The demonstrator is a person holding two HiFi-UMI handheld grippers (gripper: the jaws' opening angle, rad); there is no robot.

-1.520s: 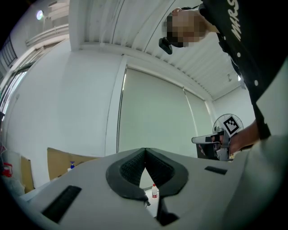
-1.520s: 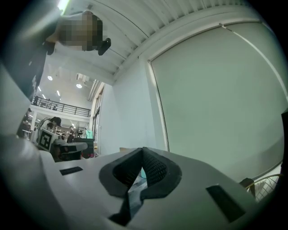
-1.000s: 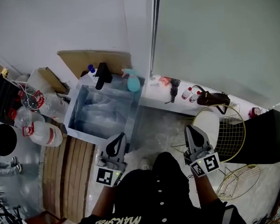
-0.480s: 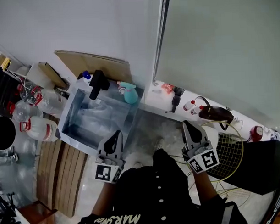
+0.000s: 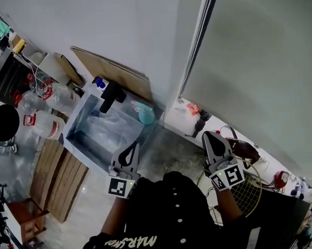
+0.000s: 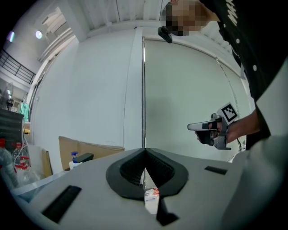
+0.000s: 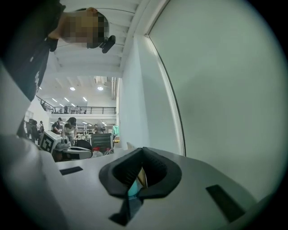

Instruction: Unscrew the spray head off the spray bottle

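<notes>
Only head view shows basket [image 5: 249, 192] beside right gripper [image 5: 209, 137]

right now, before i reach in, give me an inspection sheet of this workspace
surface: pale counter beside a metal sink, partly covered.
job's things: teal spray bottle stands at the sink's back corner; neither gripper touches it.
clutter: black tool, dark bag and wire basket at the right.
grippers: left gripper and right gripper both have jaws shut, empty, held level.
cables: nothing seen for certain.
surroundings: white wall, a cardboard sheet leaning on it, water bottles on the floor at the left.
</notes>
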